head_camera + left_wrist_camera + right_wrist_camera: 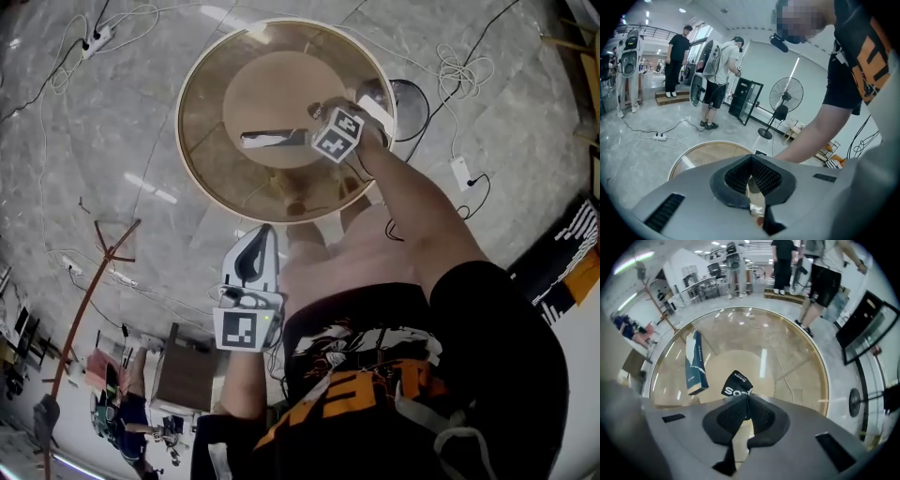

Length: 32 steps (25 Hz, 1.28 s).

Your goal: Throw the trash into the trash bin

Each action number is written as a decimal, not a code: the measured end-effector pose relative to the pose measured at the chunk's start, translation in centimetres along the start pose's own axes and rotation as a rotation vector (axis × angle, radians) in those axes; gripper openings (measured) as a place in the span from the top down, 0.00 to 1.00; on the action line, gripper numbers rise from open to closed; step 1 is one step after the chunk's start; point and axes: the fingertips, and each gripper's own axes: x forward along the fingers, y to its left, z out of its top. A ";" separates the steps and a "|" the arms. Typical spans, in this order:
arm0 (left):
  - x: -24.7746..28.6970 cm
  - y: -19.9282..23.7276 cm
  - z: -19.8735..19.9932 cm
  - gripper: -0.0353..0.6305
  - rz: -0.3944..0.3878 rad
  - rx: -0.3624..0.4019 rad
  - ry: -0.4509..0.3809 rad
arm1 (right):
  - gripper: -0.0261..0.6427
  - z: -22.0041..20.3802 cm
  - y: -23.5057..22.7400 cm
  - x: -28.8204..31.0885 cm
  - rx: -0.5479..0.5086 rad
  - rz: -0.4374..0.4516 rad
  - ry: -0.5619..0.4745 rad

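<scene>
Left tool (751, 158) sits nearest, clenched with nothing in it, held back from the round glass worktop (824, 380). Over the worktop, the right tool (747, 398) points down, clenched on the edge of a black wrapper (737, 384). A blue carton (695, 363) lies flat on the glass near the wrapper.

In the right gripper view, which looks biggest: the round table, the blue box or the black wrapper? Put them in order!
1. round table
2. blue box
3. black wrapper, smallest even though it's nearest the camera.
</scene>
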 end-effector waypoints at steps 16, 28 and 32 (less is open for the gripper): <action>9.5 -11.1 2.1 0.91 -0.177 0.170 0.104 | 0.87 -29.2 -12.7 -6.7 0.933 -0.216 0.056; 8.5 -12.7 2.1 0.91 -0.189 0.157 0.102 | 0.78 -28.7 -12.9 -9.4 1.059 -0.209 -0.076; 6.9 -9.8 1.8 0.91 -0.142 0.119 0.077 | 0.72 -27.6 -12.9 -10.3 1.109 -0.189 -0.151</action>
